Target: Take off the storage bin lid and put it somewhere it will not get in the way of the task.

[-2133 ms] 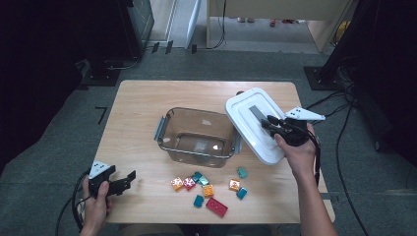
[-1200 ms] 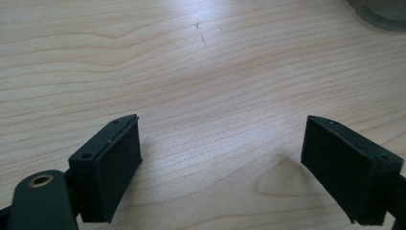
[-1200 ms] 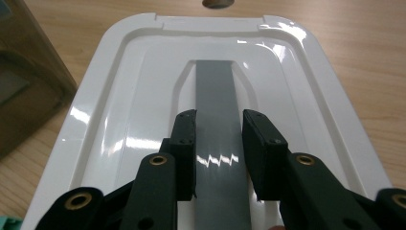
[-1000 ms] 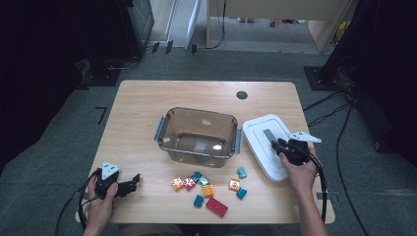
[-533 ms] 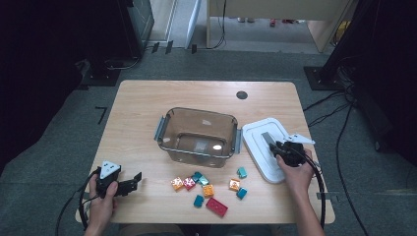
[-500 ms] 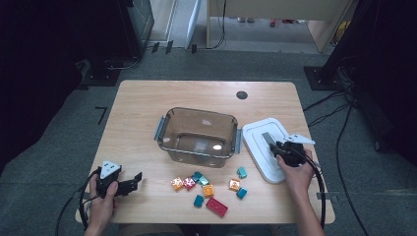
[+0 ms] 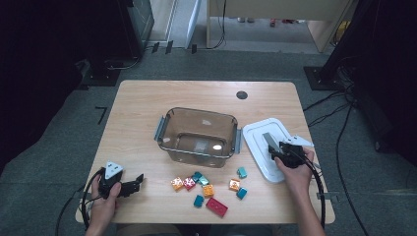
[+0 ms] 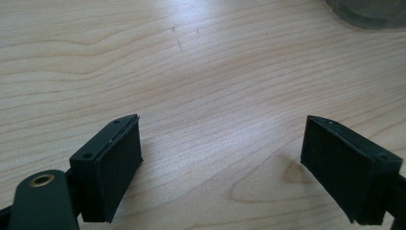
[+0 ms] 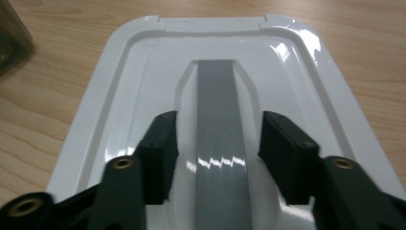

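The right gripper (image 9: 218,143) straddles the grey handle (image 9: 218,124) of the white lid (image 9: 119,81), jaws parted, apparently just clear of it, on the wooden table (image 9: 43,100).

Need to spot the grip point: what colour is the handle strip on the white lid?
Grey, a glossy strip down the lid; clearest in the right gripper view.

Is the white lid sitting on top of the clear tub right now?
No, the white lid lies flat on the table to the right of the open clear tub.
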